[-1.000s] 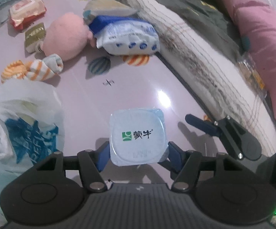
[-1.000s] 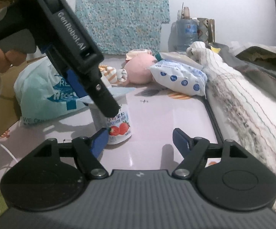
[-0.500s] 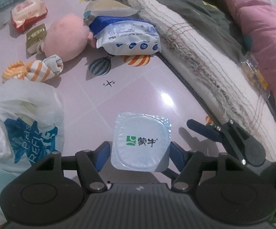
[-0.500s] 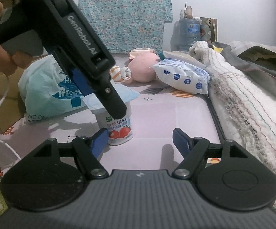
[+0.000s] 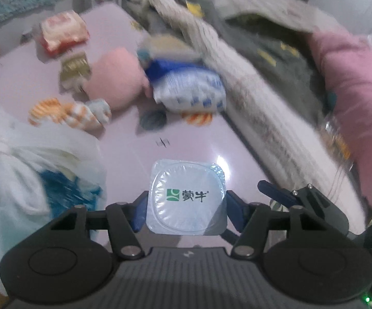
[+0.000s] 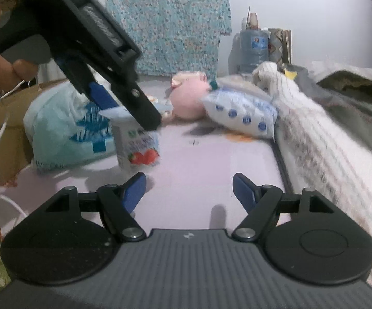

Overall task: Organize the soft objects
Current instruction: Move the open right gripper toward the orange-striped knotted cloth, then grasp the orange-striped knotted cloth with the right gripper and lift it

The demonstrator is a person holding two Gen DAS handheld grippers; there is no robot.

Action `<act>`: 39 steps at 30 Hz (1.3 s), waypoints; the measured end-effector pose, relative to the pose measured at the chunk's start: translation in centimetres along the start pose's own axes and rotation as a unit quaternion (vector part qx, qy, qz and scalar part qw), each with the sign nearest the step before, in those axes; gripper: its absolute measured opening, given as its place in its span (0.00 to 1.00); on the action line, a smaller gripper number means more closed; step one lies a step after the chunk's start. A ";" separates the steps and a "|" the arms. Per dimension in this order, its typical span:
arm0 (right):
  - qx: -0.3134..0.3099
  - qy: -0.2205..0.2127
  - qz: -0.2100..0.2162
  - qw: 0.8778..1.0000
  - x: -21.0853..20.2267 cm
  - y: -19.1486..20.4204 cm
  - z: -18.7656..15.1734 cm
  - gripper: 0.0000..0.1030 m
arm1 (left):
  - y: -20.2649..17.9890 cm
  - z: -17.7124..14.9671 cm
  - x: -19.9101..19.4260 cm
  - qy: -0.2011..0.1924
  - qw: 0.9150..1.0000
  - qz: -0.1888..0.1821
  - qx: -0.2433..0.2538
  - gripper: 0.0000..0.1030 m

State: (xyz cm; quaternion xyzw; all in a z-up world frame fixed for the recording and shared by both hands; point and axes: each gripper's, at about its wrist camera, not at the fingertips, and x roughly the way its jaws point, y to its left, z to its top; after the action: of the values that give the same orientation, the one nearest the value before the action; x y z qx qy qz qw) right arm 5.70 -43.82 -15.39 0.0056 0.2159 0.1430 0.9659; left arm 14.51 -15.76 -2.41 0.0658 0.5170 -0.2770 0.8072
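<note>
A yogurt cup [image 5: 187,197] is pinched between the closing jaws of the left gripper [image 5: 186,212] and is seen raised off the pink mat [image 6: 206,170] in the right wrist view. The right gripper [image 6: 189,189] is spread with nothing between its jaws. To the left a plastic bag [image 6: 65,131] is seen; farther off, a pink plush toy [image 6: 189,100] and a blue-dotted packet [image 6: 242,116] are lying.
</note>
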 end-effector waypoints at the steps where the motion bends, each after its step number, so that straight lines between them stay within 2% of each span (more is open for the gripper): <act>1: -0.001 -0.008 0.001 1.000 0.0 -0.2 0.6 0.72 | 0.3 0.2 -1.0 -0.013 1.000 0.002 -0.005 0.61; 5: -0.010 -0.043 0.007 0.999 0.2 -0.4 3.4 0.71 | 1.4 0.7 -4.3 -0.056 0.998 0.006 -0.025 0.61; 8: -0.028 -0.052 0.015 0.998 1.2 -0.3 5.4 0.71 | 2.7 1.0 -6.3 -0.081 0.996 0.008 -0.042 0.61; 17: -0.058 -0.029 0.006 0.998 5.6 -0.7 11.2 0.66 | 6.9 0.4 -10.3 -0.123 0.987 0.005 -0.102 0.61; 20: -0.058 -0.027 0.037 0.997 6.8 -0.7 13.3 0.66 | 8.6 -0.2 -11.8 -0.140 0.982 0.005 -0.125 0.61; 23: -0.092 -0.014 0.053 0.994 8.7 0.6 15.1 0.65 | 10.4 -1.2 -13.6 -0.157 0.976 0.011 -0.150 0.61; 28: -0.085 0.059 0.119 0.988 13.9 2.2 17.1 0.53 | 13.4 -3.2 -16.2 -0.182 0.964 0.035 -0.189 0.61; 31: -0.083 0.119 0.139 0.980 18.0 3.6 18.0 0.47 | 15.1 -4.5 -17.4 -0.192 0.957 0.046 -0.212 0.61; 36: -0.069 0.207 0.162 0.962 23.8 5.7 19.1 0.45 | 18.5 -6.8 -19.5 -0.208 0.942 0.067 -0.253 0.59; 37: -0.062 0.231 0.165 0.957 25.1 6.0 19.3 0.45 | 19.2 -7.4 -20.0 -0.209 0.940 0.073 -0.260 0.54; 38: -0.057 0.251 0.164 0.952 26.2 6.3 19.2 0.45 | 20.0 -7.7 -20.4 -0.212 0.937 0.078 -0.267 0.29; 39: -0.050 0.274 0.158 0.947 27.3 6.5 19.1 0.45 | 20.9 -8.1 -20.6 -0.209 0.935 0.076 -0.276 0.23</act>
State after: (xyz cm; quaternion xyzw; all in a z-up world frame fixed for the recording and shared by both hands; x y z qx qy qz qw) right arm 35.53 -29.00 -8.91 -0.0485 0.4614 0.3007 0.8333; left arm 12.39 12.75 8.12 -0.1795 0.3860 -0.0690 0.9022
